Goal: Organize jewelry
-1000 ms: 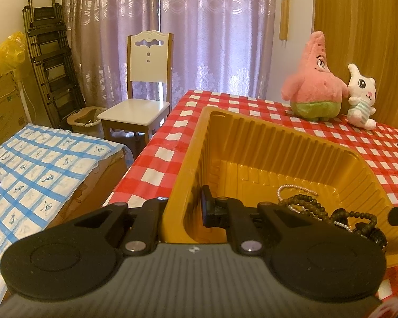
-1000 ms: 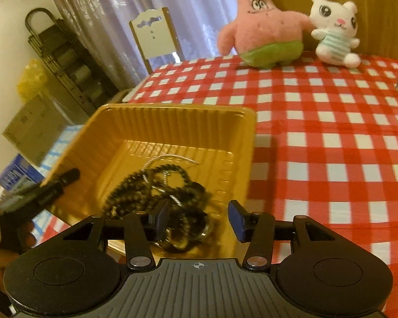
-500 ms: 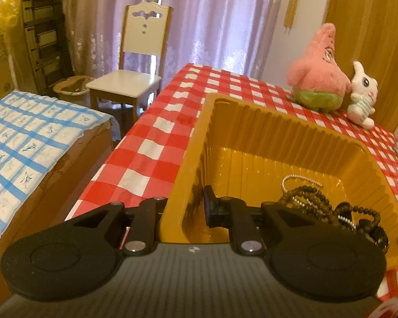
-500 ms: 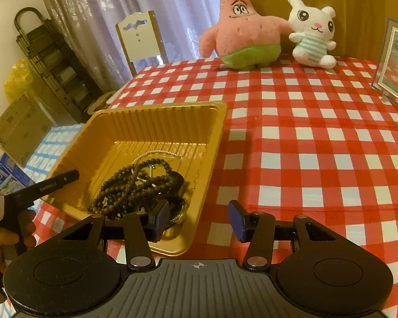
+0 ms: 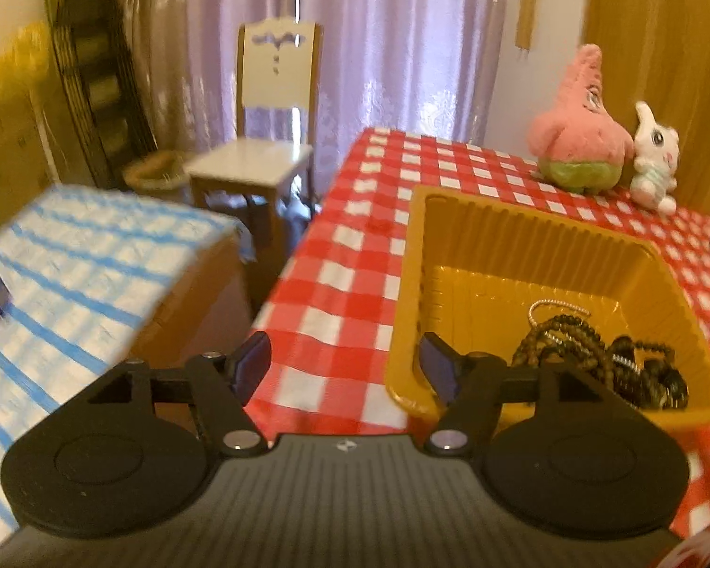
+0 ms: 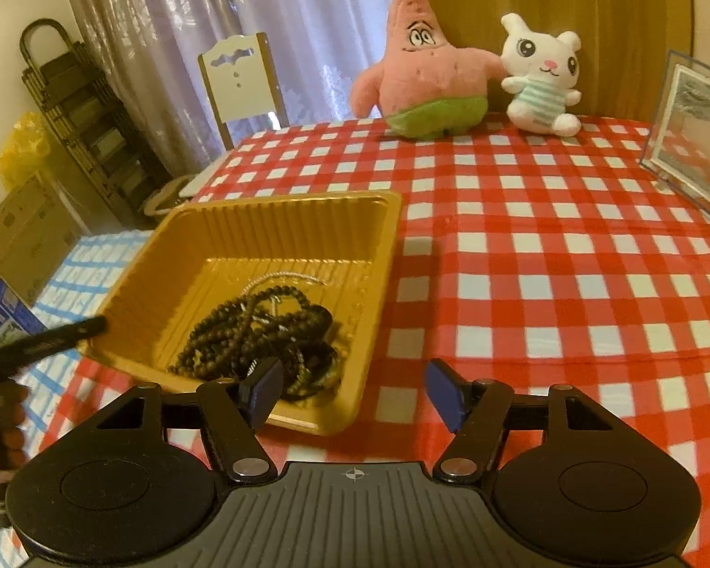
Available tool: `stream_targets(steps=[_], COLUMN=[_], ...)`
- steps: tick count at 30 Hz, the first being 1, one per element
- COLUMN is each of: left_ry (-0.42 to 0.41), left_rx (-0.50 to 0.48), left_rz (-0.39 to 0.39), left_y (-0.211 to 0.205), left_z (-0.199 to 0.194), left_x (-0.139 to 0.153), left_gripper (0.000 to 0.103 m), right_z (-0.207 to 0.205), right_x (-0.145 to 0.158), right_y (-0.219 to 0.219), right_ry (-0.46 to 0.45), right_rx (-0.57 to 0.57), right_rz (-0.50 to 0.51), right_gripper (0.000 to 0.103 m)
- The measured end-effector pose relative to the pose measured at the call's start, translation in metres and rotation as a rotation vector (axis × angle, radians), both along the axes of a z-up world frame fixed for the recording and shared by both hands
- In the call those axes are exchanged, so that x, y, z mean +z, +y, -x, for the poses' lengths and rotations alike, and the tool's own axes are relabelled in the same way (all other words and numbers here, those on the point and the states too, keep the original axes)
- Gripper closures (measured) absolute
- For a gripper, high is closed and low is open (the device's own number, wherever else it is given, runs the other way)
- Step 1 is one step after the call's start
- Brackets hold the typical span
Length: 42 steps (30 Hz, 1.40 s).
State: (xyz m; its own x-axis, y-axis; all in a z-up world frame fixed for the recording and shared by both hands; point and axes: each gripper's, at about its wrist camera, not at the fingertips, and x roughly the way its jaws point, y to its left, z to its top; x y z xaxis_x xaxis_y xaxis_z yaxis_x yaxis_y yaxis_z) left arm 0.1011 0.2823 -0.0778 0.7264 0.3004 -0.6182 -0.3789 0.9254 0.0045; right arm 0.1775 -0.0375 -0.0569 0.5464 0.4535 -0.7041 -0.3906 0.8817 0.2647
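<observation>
A yellow ribbed tray stands on the red-checked tablecloth near the table's left edge. Several dark bead strings and a thin silver chain, the jewelry, lie tangled in its near corner. My left gripper hovers just outside the tray's left wall. Its jaws are opening and the pads press on nothing. The beads lie to its right. My right gripper hangs over the tray's near right corner, jaws opening and empty. In the right wrist view a left gripper finger pokes in beside the tray.
A pink star plush and a white rabbit plush sit at the table's far side, a framed picture at far right. Left of the table are a cloth-covered stand and a chair.
The left gripper let go of the tray's left wall, opened wide and drew back to the left. The right gripper pulled back and rose, and its jaws spread wider.
</observation>
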Motion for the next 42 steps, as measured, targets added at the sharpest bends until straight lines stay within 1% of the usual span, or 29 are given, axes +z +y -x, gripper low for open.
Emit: stream_targets(steps=[2,3,5,7,11,13,16,18,21,23,26,31,34,42], left_ry=[0.009,0.013,0.021,0.031,0.044,0.054,0.081,0.096,0.144,0.165,0.196,0.231,0.235,0.226], left_rx=[-0.026,-0.035,-0.053,-0.068,-0.120,-0.154,-0.210,-0.237,-0.260,-0.269,-0.284,-0.338,-0.359,-0.364], left_rz=[-0.047,-0.060,-0.075,-0.077,-0.029,-0.012,0.001,0.057,0.160,0.181,0.167,0.168,0.154,0.136], left_y=[-0.014,-0.022,-0.041,-0.063,-0.112,-0.140,-0.178,-0.194,-0.214,-0.225,-0.242,-0.266,-0.275,-0.278], left_z=[0.009,0.013,0.021,0.028,0.038,0.044,0.052,0.057,0.061,0.065,0.070,0.077,0.080,0.081], left_x=[0.015,0.021,0.033,0.042,0.057,0.062,0.069,0.071,0.072,0.071,0.069,0.068,0.070,0.076], left_gripper=[0.028,0.026,0.019,0.018,0.015,0.015,0.015,0.015,0.015,0.015,0.016,0.016,0.017,0.017], right_z=[0.006,0.010,0.017,0.024,0.041,0.048,0.057,0.064,0.075,0.085,0.098,0.110,0.114,0.118], right_x=[0.002,0.004,0.006,0.011,0.023,0.029,0.035,0.038,0.044,0.048,0.050,0.047,0.046,0.048], right_y=[-0.007,-0.012,-0.024,-0.036,-0.065,-0.079,-0.102,-0.117,-0.134,-0.142,-0.150,-0.158,-0.162,-0.164], right_ry=[-0.003,-0.006,-0.013,-0.017,-0.015,0.003,0.077,0.125,0.152,0.144,0.144,0.158,0.156,0.139], right_rx=[-0.006,-0.009,-0.024,-0.037,-0.071,-0.074,-0.076,-0.087,-0.090,-0.086,-0.085,-0.083,-0.091,-0.089], right_rz=[0.023,0.030,0.036,0.035,0.038,0.033,-0.004,-0.028,-0.019,0.002,0.024,0.029,0.031,0.033], right_gripper=[0.036,0.036,0.036,0.036,0.036,0.036,0.036,0.036,0.036,0.036,0.036,0.036,0.036,0.036])
